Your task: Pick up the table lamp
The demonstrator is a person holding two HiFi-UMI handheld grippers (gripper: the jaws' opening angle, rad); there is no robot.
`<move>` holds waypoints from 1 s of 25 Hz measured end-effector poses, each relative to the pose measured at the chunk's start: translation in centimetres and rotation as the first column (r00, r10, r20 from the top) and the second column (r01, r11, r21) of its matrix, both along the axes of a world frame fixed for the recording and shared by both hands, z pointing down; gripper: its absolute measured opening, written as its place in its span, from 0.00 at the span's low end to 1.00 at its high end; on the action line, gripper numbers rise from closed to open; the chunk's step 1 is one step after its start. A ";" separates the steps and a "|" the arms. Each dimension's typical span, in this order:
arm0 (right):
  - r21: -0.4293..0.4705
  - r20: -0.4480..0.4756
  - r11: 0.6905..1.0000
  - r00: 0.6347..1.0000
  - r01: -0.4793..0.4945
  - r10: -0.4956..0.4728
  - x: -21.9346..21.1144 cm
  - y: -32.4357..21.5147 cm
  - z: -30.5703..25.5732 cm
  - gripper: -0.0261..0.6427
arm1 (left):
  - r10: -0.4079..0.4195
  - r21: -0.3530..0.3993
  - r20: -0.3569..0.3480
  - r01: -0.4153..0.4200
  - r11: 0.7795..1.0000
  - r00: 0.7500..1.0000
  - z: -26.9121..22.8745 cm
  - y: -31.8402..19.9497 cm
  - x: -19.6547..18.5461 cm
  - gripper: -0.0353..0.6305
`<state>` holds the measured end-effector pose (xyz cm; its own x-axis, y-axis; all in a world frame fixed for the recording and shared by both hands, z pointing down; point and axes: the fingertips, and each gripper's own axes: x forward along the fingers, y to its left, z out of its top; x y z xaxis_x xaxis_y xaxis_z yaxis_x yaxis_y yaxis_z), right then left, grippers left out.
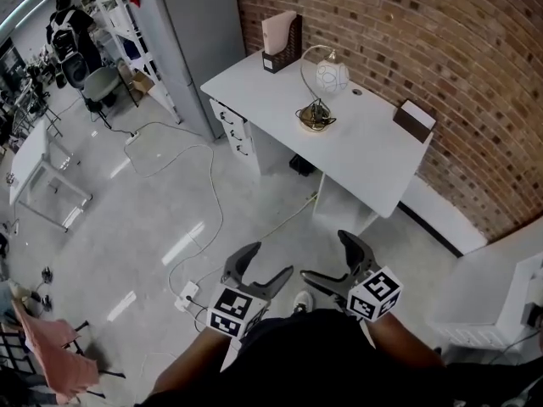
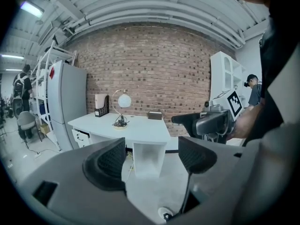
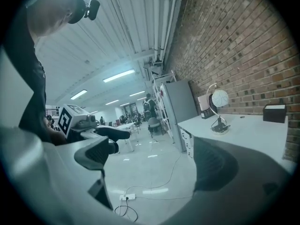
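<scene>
The table lamp (image 1: 320, 97), a white globe on an arched gold arm with a round base, stands in the middle of a white desk (image 1: 373, 155) against the brick wall. It also shows far off as the lamp (image 2: 122, 108) in the left gripper view and the lamp (image 3: 218, 108) in the right gripper view. My left gripper (image 1: 266, 262) and right gripper (image 1: 326, 255) hang over the floor well short of the desk. Both are open and empty. The left gripper (image 2: 150, 156) faces the desk; the right gripper (image 3: 154, 159) looks along the wall.
On the desk stand a black file holder (image 1: 283, 41) with papers and a small dark box (image 1: 414, 119). A grey cabinet (image 1: 192, 32) stands left of the desk. A power strip (image 1: 187, 293) with cables lies on the floor. A white shelf unit (image 1: 502, 299) is at right.
</scene>
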<state>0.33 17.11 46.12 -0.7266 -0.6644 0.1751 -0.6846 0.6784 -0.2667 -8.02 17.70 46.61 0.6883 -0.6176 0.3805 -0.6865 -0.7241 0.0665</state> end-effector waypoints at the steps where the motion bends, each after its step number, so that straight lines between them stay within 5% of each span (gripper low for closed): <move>1: -0.002 0.004 1.000 1.000 -0.001 0.001 0.3 -1.1 0.1 0.89 | 0.000 -0.003 0.005 0.000 1.000 1.000 0.2 -1.0 0.3 0.58; 25: -0.047 0.020 0.998 0.998 -0.050 0.051 4.2 -14.1 3.7 0.88 | 0.008 -0.068 0.014 -0.007 0.998 1.000 4.0 -14.9 3.5 0.58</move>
<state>4.53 3.01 49.77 -0.6962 -0.6919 0.1911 -0.7114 0.6298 -0.3118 -4.53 2.83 50.62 0.6873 -0.5844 0.4314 -0.6820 -0.7236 0.1062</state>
